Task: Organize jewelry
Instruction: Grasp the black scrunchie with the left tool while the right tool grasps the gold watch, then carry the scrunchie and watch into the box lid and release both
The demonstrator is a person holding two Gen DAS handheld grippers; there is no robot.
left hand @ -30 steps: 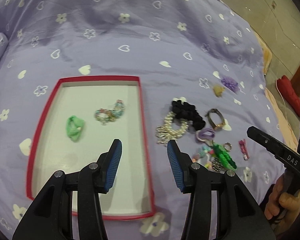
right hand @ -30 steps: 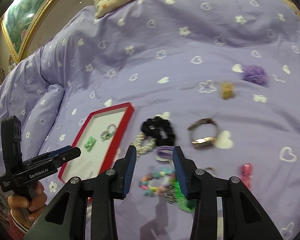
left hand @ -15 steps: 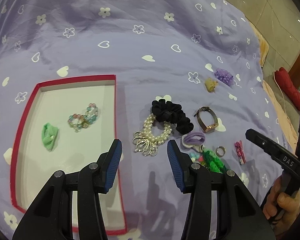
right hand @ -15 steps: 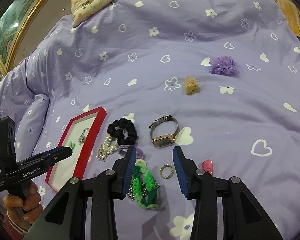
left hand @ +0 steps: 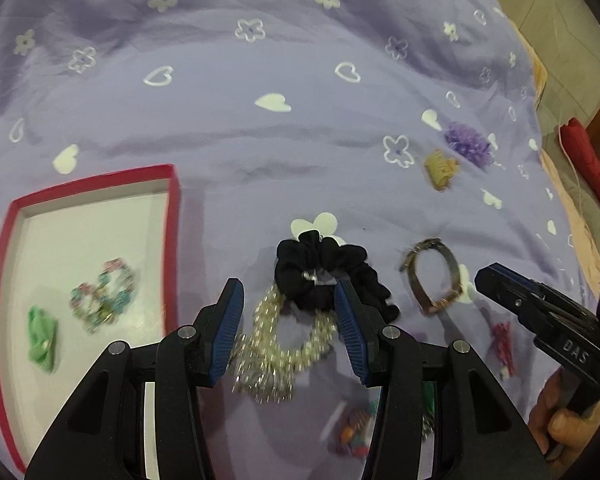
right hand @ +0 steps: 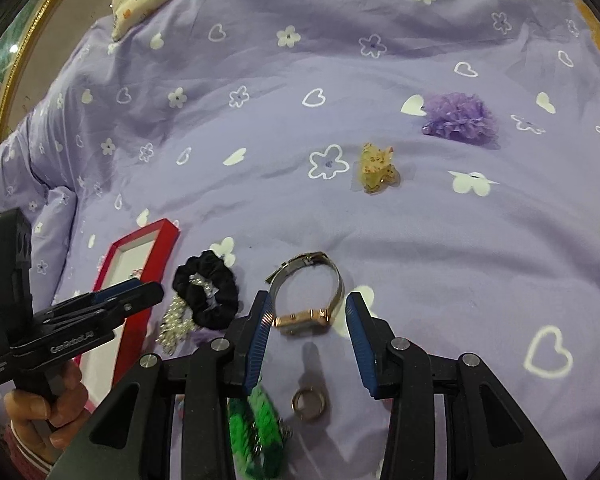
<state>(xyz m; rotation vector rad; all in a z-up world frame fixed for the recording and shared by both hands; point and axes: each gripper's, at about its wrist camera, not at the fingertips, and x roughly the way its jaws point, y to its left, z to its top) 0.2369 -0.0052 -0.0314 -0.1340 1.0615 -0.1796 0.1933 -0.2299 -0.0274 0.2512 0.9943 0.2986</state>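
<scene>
Left wrist view alone shows the inside of the red-rimmed tray [left hand: 175,216]: white floor, a crumpled green fabric piece [left hand: 42,338] and a blurred beaded bracelet [left hand: 104,300] lying apart on it. Left gripper [left hand: 289,304] has its ribbed blue pads apart, nothing pinched, framing a pearl bracelet [left hand: 284,346] with dangling metal charms, which touches a ruched black scrunchie [left hand: 320,276]. Right wrist view shows only the tray's near corner but adds a plain metal ring [right hand: 309,402] and a knobbly green band [right hand: 260,436] on the purple heart-and-flower bedsheet [right hand: 300,60]. Right gripper [right hand: 308,320], jaws likewise apart and empty, frames a rose-gold watch [right hand: 306,292] with a mesh strap. Farther off lie a frilly purple hair tie [right hand: 460,118] and a translucent yellow claw clip [right hand: 376,168], near each other. A pink clip [left hand: 503,346], blurred, shows only from the left.
</scene>
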